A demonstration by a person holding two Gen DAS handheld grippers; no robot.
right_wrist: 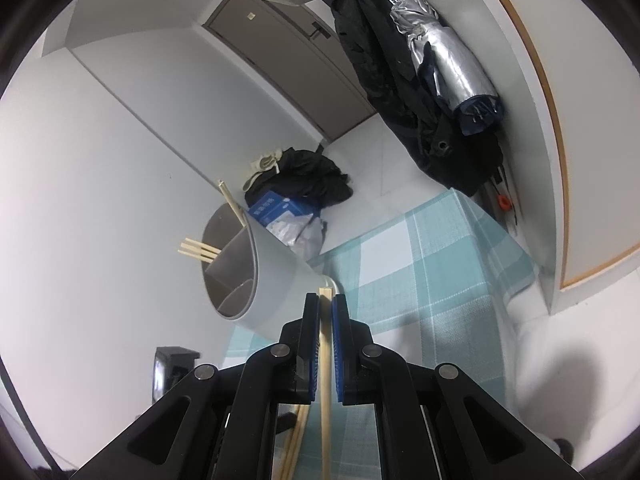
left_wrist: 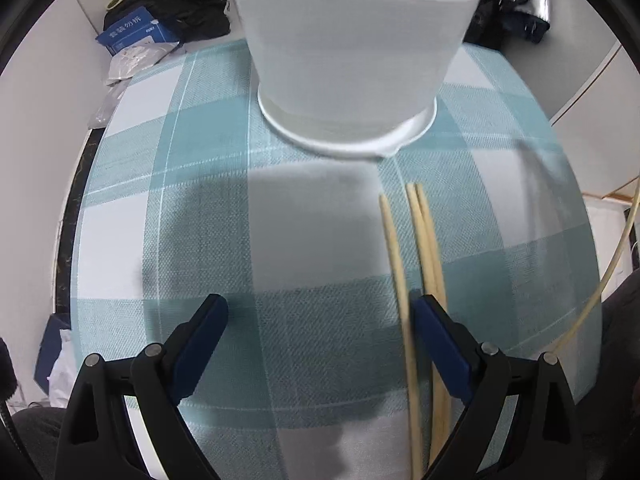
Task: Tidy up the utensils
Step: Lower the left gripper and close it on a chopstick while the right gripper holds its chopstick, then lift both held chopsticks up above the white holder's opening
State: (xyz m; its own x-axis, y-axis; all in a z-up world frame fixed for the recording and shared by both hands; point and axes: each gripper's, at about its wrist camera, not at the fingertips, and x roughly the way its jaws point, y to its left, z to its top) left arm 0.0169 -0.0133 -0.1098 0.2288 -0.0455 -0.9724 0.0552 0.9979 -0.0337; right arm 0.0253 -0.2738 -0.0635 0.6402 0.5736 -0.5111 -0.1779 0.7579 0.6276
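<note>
While three pale wooden chopsticks (left_wrist: 416, 248) lie on the blue-and-white checked surface (left_wrist: 200, 208) just before the white plastic utensil holder (left_wrist: 352, 48), the left gripper (left_wrist: 320, 312) hovers above them, its fingers wide. The right gripper (right_wrist: 326, 304) has its fingers closed on one wooden chopstick (right_wrist: 326, 360); four more stand in the holder.

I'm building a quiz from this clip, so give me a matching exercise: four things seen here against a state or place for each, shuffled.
Things:
1. left gripper
2. right gripper
3. white plastic utensil holder
4. three loose wooden chopsticks

States:
A. lying flat on the teal checked tablecloth
B. open, holding nothing
C. standing upright, chopsticks inside
D. shut on a single wooden chopstick

Pairs: 1-B, 2-D, 3-C, 4-A
</note>
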